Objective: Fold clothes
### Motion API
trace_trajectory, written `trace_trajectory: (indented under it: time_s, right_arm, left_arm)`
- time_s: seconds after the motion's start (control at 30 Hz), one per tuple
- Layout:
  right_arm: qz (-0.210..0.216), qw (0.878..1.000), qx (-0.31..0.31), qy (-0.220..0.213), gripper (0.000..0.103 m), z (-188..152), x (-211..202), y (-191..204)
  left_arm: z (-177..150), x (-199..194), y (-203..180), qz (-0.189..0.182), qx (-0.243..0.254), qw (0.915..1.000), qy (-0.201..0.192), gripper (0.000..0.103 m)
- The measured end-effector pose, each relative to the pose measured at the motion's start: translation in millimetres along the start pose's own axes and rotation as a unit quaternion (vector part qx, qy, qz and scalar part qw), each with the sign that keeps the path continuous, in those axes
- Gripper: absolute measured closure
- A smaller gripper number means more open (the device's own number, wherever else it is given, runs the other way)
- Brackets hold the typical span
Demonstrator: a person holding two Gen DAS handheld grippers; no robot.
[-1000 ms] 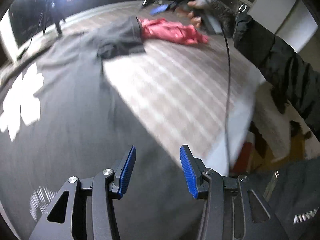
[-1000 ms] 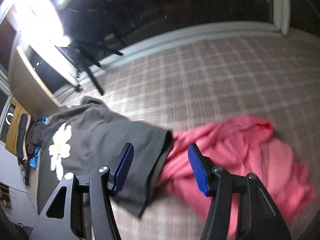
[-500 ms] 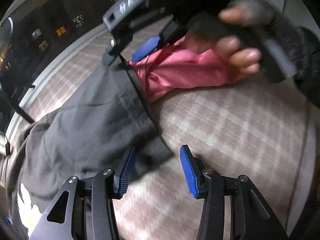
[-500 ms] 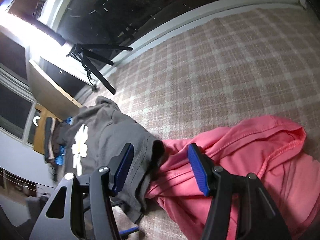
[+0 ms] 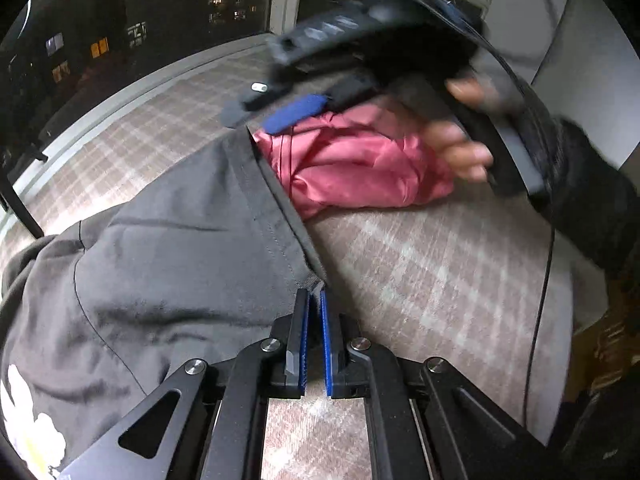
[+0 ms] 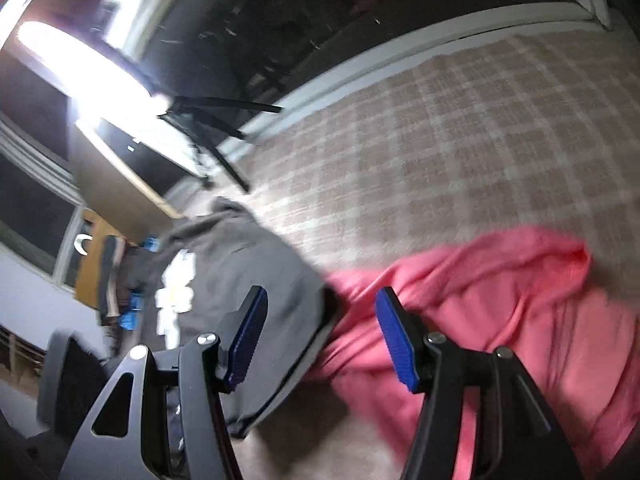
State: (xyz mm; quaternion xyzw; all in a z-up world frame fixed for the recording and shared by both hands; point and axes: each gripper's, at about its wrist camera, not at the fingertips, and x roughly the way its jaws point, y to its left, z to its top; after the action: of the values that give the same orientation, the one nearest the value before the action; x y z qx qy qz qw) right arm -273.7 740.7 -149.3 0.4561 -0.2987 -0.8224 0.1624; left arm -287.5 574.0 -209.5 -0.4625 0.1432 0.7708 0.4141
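Checked bedspread (image 5: pixel 420 280) bears a rumpled grey garment (image 5: pixel 180 272), hem pinched by left fingers (image 5: pixel 298 332); right fingers (image 6: pixel 400 344) spread.

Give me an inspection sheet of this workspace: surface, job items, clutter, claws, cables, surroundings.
Surface: plaid bedcover, partly bare.
Job's things: grey garment with white flower print, spread out; pink garment bunched, its edge tucked under the grey hem.
Clutter: nothing seen on the bedcover.
Claws: left claw shut on the grey garment's hem corner; right claw open, above where the two garments meet.
Cables: thin black cable hanging at the right.
Surroundings: dark window, night outside; bright lamp on a stand.
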Motion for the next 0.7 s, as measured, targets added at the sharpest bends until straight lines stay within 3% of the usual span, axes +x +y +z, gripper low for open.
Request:
trace_trajectory:
  time_s: [0.2, 0.4, 0.5, 0.53, 0.63, 0.7]
  right_arm:
    - [0.043, 0.997, 0.024, 0.054, 0.047, -21, 9, 11]
    - [0.037, 0.996, 0.022, 0.080, 0.047, -17, 48, 23]
    - [0.000, 0.997, -0.001, 0.071, 0.047, -14, 59, 32]
    - [-0.001, 0.998, -0.006, 0.058, 0.052, -14, 57, 34]
    - [-0.019, 0.999, -0.039, 0.023, 0.091, -15, 52, 45]
    - [-0.049, 0.996, -0.075, 0.008, 0.094, -17, 50, 55]
  left_arm:
    - [1, -20, 19, -0.033, -0.043, 0.9981, -0.030, 0.098]
    - [8, -22, 23, -0.042, -0.048, 0.9971, -0.040, 0.098]
    - [6, -20, 17, -0.048, -0.040, 0.9972, -0.040, 0.098]
    - [5, -19, 15, -0.048, -0.035, 0.9974, -0.039, 0.098]
    - [0, -13, 14, -0.049, -0.041, 0.9977, -0.023, 0.098]
    - [-4, -10, 17, -0.050, -0.052, 0.9974, -0.010, 0.096]
